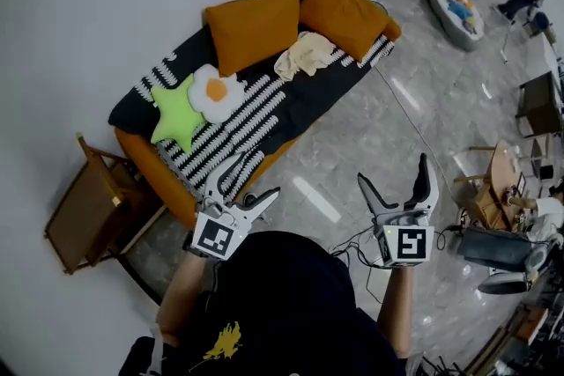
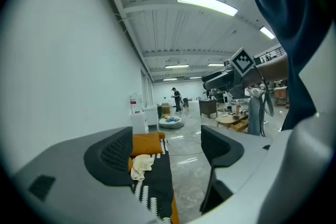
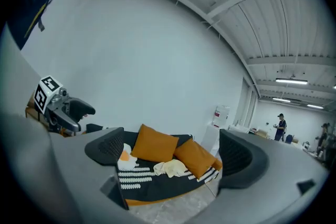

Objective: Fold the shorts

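The cream shorts lie crumpled on the black-and-white throw of the orange sofa, in front of two orange cushions. Both grippers hang in the air well short of the sofa, near my chest. My left gripper is open with nothing between its jaws. The right gripper is also open and empty. Through the left gripper I see the shorts far off between the jaws. The right gripper frames the shorts on the sofa in the same way.
A green star cushion and a fried-egg cushion lie on the sofa's left half. A wooden side table stands by its left end. A cable runs over the grey floor. Desks and clutter fill the right side.
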